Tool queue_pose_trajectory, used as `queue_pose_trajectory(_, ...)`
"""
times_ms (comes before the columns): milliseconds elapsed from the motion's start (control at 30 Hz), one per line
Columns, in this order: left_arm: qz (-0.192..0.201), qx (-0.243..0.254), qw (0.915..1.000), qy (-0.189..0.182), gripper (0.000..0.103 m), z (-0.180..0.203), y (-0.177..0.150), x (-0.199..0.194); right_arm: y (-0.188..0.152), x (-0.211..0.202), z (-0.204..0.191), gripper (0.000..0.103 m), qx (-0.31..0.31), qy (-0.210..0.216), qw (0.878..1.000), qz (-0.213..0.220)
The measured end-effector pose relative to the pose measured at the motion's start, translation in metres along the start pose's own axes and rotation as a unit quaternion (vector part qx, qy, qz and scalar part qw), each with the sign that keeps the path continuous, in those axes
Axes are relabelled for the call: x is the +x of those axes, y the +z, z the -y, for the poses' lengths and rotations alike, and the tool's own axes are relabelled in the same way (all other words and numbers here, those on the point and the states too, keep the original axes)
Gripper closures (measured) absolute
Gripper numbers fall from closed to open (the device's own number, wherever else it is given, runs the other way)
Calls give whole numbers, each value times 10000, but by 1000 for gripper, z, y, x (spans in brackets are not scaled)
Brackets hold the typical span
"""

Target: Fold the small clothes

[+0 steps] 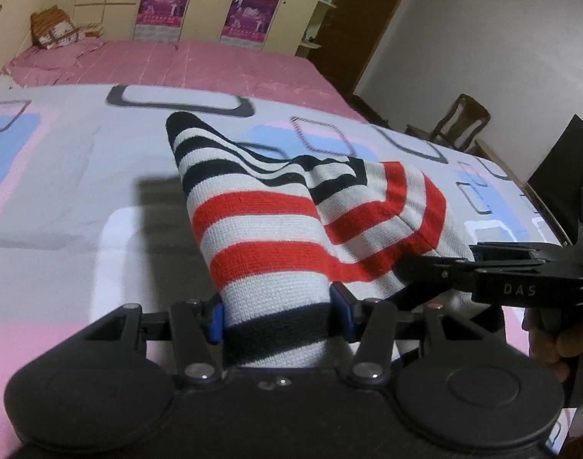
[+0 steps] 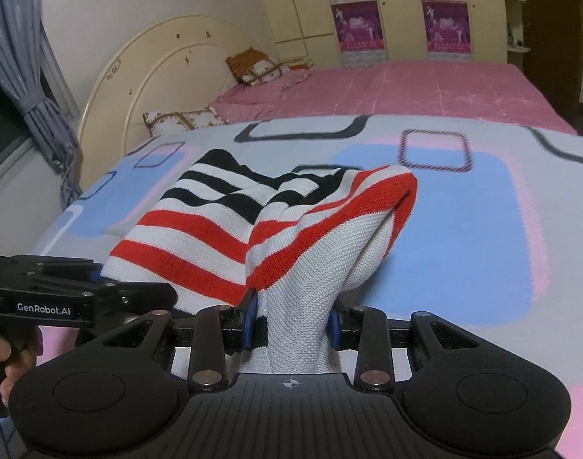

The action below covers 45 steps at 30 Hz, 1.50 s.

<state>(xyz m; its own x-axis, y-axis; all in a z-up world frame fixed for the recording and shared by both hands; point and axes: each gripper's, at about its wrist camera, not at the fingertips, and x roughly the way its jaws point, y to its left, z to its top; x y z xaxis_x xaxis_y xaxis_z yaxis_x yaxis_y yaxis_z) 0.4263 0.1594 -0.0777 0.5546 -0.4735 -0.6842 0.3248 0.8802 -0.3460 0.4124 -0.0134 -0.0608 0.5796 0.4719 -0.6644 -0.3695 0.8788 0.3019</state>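
A small knit garment (image 1: 260, 222) with red, black and white stripes is held up off the bed, its far end resting on the patterned bedspread (image 1: 80, 176). My left gripper (image 1: 280, 317) is shut on its near edge. My right gripper (image 2: 291, 325) is shut on another part of the same garment (image 2: 310, 260), which bunches between the blue pads. Each gripper shows in the other's view, the right one (image 1: 436, 271) at the right, the left one (image 2: 96, 287) at the left. The two grippers are close together.
A pink-covered bed (image 1: 199, 61) with pillows (image 2: 253, 67) lies beyond the bedspread. A cream wardrobe (image 2: 398, 11) stands at the back. A wooden chair (image 1: 459, 122) and a dark screen (image 1: 563, 176) stand to the right. A grey curtain (image 2: 27, 76) hangs at the left.
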Motion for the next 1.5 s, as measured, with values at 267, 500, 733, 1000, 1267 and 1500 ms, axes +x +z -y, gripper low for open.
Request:
queue_pose_trajectory(267,-148,-318,9987,-379,34,-30,-18,45,-23,47,18,68,385,-247,9974,-550)
queue_pose_trajectory(500,104,-137,9995,-269,16,-31,-17,27,-16,26,32,43,497,-471,9967,-436)
queue_pose_trajectory(733,597,406,9964,-444,52,-26,18,23,21,13,16,70,27,-640,9978,170)
queue_pose_trajectory(1000,45,892,9951,-432,53,-16,15,63,9,64,16,75,-310,-1223,9903,-574)
queue_pose_trajectory(1267,401,1066,9927,-399,66,-7,-13,-8,-14,-9,-13,75,-690,-705,9951,-50)
queue_pose_trajectory(1500,-5,1145,9931,242,71,10,-56,-9,-60,-1,-24,91,-1124,-838,9884,-584)
